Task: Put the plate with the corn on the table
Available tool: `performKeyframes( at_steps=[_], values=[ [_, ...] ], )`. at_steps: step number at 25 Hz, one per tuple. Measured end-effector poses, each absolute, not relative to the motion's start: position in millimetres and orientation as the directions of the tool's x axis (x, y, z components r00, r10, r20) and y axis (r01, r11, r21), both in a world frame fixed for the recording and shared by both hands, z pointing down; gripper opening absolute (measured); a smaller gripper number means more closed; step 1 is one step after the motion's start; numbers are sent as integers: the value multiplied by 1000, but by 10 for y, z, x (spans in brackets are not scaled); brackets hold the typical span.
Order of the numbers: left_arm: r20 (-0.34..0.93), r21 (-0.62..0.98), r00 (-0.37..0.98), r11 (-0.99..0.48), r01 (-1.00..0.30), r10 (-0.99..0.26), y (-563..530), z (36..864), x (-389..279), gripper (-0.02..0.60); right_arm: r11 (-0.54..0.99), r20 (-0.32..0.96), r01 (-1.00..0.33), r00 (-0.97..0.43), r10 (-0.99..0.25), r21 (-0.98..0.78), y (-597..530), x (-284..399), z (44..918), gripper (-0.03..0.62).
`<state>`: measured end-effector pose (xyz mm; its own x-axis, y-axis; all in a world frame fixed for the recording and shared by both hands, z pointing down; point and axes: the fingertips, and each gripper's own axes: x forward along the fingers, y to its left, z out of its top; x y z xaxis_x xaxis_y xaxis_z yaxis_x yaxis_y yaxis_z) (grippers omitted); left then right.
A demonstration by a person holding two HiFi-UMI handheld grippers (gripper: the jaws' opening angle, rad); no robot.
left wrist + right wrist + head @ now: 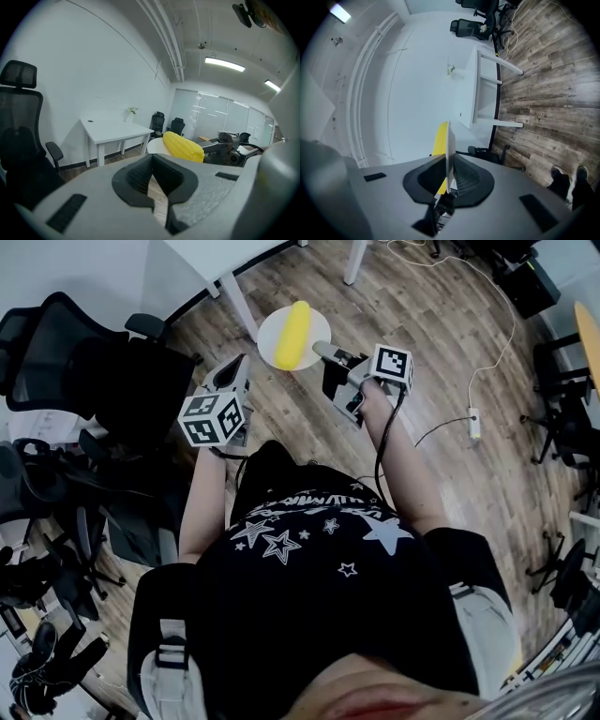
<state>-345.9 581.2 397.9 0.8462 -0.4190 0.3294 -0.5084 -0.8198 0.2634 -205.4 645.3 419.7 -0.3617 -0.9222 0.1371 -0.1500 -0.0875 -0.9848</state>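
A white plate (pixel 271 326) carries a yellow corn cob (pixel 293 334) and hangs over the wooden floor just short of the white table (pixel 217 261). My right gripper (pixel 320 351) is shut on the plate's right rim. In the right gripper view the plate (pixel 450 145) stands edge-on between the pads, with the corn (pixel 439 137) on its left face. My left gripper (pixel 240 362) is beside the plate on the left, apart from it, jaws shut and empty. From the left gripper view (pixel 152 160) the corn (pixel 183 146) lies just ahead, and the table (pixel 115 130) stands by the wall.
Black office chairs (pixel 103 371) crowd the left side. A cable and a power strip (pixel 474 423) lie on the floor at the right, with more chairs (pixel 562 381) beyond. The table's legs (pixel 240 306) stand close to the plate.
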Motion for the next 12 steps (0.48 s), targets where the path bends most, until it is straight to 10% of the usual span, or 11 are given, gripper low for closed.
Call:
performKeyframes(
  at_steps=[12],
  values=[
    [334,280,846,-814,-510,-415,5400,4113,-3120,6,-64,112,-138,-374,-921,-988,6141,-1729,4207,35]
  ],
)
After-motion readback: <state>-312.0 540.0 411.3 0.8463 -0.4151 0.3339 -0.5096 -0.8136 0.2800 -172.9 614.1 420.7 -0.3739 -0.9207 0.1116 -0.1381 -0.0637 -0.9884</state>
